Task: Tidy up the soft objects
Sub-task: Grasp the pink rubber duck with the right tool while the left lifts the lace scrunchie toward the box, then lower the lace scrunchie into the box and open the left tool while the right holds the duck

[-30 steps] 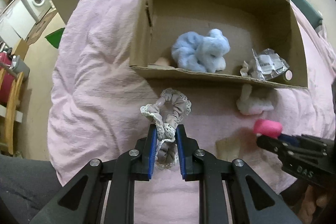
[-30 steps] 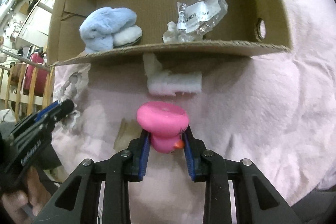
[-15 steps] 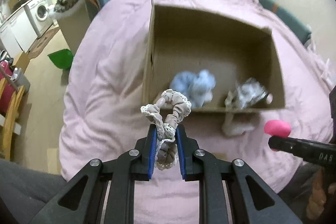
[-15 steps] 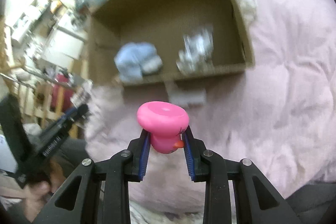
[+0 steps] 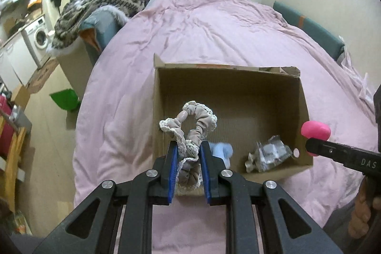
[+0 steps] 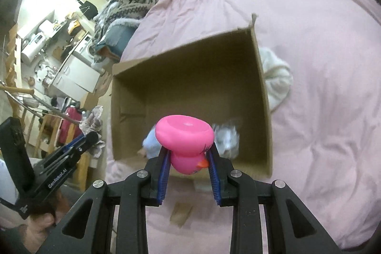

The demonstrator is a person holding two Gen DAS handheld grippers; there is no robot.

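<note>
My left gripper [image 5: 189,154] is shut on a beige lace-edged scrunchie [image 5: 194,122], held above the near left corner of an open cardboard box [image 5: 228,68] on the pink bed. My right gripper [image 6: 188,158] is shut on a pink rubber duck [image 6: 184,135], held above the box's near edge [image 6: 268,111]; the duck also shows at the right in the left wrist view [image 5: 315,131]. Inside the box lie a light blue fluffy toy [image 5: 222,150] and a crinkled clear plastic packet [image 5: 269,155]. The left gripper also shows in the right wrist view [image 6: 91,138].
The pink duvet [image 5: 214,25] covers the bed. A white fluffy item [image 6: 277,82] lies on it beyond the box's right wall. A patterned blanket pile [image 5: 102,1] sits past the bed's far left corner. A small cardboard scrap [image 6: 181,214] lies on the duvet near me.
Both grippers have risen and drawn back from the bed with their loads still held. The box now looks smaller and lower, and the white foam piece in front of it is out of view.
</note>
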